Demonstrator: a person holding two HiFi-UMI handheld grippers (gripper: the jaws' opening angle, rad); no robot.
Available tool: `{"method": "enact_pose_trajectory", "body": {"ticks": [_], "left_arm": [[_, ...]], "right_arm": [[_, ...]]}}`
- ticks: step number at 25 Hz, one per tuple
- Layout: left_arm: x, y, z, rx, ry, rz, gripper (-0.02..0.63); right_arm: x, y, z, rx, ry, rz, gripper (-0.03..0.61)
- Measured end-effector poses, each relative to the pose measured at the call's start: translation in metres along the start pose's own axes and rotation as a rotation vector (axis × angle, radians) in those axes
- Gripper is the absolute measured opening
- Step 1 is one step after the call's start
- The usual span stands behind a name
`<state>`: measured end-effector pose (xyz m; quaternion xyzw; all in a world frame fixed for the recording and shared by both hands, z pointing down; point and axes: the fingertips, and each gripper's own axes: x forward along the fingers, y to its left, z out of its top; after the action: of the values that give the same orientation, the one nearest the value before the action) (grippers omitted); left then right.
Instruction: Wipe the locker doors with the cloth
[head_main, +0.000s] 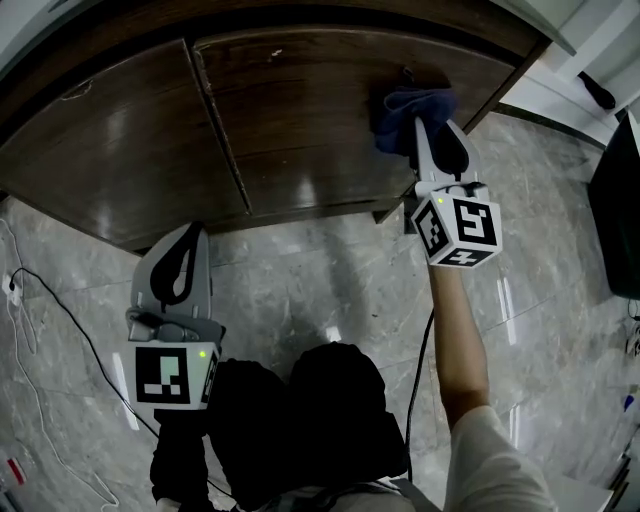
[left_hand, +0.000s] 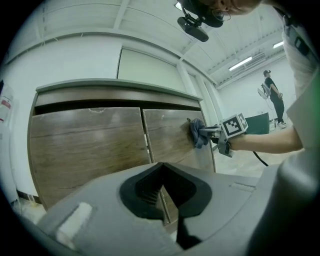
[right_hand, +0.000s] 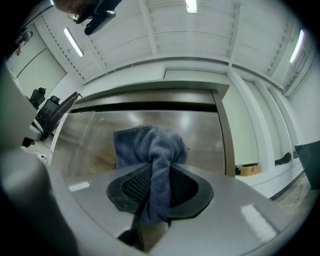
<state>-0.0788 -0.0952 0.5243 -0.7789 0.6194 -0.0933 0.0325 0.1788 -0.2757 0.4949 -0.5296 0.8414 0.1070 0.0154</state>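
Observation:
Two dark wooden locker doors fill the top of the head view: the left door (head_main: 110, 140) and the right door (head_main: 310, 110). My right gripper (head_main: 422, 125) is shut on a blue cloth (head_main: 405, 105), which presses against the upper right part of the right door. In the right gripper view the cloth (right_hand: 145, 145) bunches out of the jaws onto the door (right_hand: 100, 135). My left gripper (head_main: 193, 232) hangs low over the floor in front of the left door, shut and holding nothing. The left gripper view shows both doors, the cloth (left_hand: 196, 132) and the right gripper (left_hand: 210, 131).
Grey marble floor (head_main: 330, 270) lies below the doors. A thin cable (head_main: 50, 300) trails across it at the left. A dark panel (head_main: 620, 210) stands at the right edge, and white furniture (head_main: 590, 60) beyond the locker's right side. A person (left_hand: 274, 97) stands far off.

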Motion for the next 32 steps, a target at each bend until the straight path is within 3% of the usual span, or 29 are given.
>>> {"method": "enact_pose_trajectory", "body": {"ticks": [7,11,15,22,32], "left_arm": [[-0.016,0.022,0.027,0.029,-0.053,0.061,0.002],[-0.022,0.028,0.013,0.010,-0.029,0.084,0.003],[-0.028,0.031,-0.007,-0.008,0.000,0.100,0.003],[-0.037,0.036,-0.025,-0.022,0.028,0.107,0.002],[-0.051,0.049,-0.052,-0.039,0.077,0.145,0.002]], "right_arm": [[0.015,0.009,0.084,-0.027,-0.137,0.021,0.098],[0.016,0.017,0.079,0.002,-0.157,0.018,0.097],[0.011,0.036,0.029,0.013,-0.096,0.038,0.097],[-0.005,0.088,-0.099,0.046,0.123,0.116,0.097],[-0.021,0.145,-0.235,0.064,0.366,0.191,0.097]]}}
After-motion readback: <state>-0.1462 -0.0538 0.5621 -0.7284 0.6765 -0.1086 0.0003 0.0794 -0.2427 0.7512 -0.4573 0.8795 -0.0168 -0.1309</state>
